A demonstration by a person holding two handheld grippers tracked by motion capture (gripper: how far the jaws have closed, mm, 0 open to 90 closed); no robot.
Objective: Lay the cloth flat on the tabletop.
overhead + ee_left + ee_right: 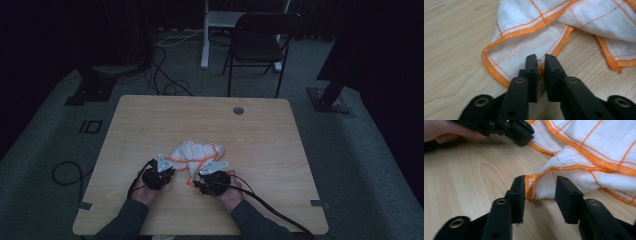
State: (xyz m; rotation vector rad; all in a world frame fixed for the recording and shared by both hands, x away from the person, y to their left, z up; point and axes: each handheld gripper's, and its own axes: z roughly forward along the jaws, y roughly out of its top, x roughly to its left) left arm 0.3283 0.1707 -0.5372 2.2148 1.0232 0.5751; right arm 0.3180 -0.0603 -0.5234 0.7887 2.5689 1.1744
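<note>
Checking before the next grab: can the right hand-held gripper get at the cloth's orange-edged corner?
Probably yes: the right hand-held gripper has open jaws already straddling the cloth corner, with nothing between.

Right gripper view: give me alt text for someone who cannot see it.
The right hand-held gripper has its black jaws apart around an orange-hemmed corner of a white cloth crumpled on a wooden table; the corner touches one jaw only. Top left, the left hand-held gripper meets another edge of the cloth.
</note>
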